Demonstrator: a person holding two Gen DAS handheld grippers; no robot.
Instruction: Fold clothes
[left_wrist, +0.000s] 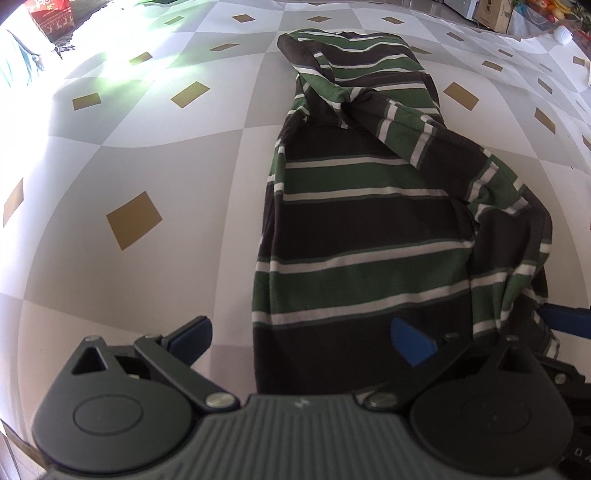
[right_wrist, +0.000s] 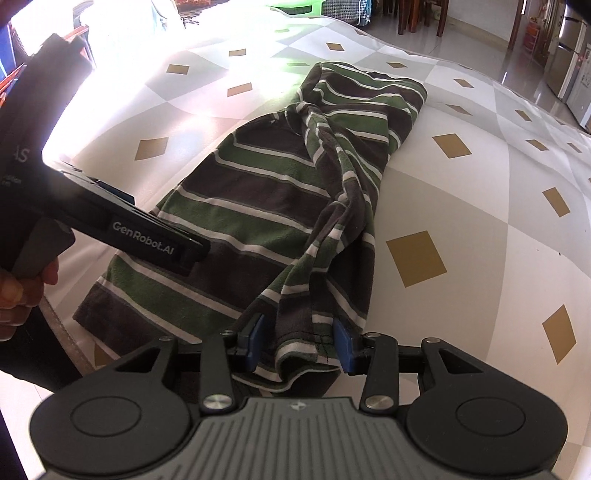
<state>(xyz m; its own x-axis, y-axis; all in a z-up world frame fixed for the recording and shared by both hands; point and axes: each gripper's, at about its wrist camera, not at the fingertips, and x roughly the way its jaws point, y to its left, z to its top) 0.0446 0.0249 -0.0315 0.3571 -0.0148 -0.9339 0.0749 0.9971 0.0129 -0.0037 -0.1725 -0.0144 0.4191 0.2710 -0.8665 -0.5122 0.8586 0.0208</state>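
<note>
A dark brown shirt with green and white stripes (left_wrist: 362, 221) lies lengthwise on the bed, its right side folded over the middle in a rumpled ridge (right_wrist: 332, 206). My left gripper (left_wrist: 301, 343) is open wide just above the shirt's near hem, with nothing between its fingers. In the right wrist view it shows as a black finger bar (right_wrist: 147, 240) over the shirt's left side. My right gripper (right_wrist: 301, 343) is at the shirt's near right corner. Its jaws stand partly apart, with the curled hem (right_wrist: 299, 339) loose between the blue pads (right_wrist: 258, 339).
The bed cover (left_wrist: 140, 155) is white and grey checked with gold diamonds, and strong sunlight falls on its far left. A person's hand (right_wrist: 14, 288) holds the left gripper. Boxes (left_wrist: 495, 14) and furniture (right_wrist: 569, 55) stand beyond the far edge of the bed.
</note>
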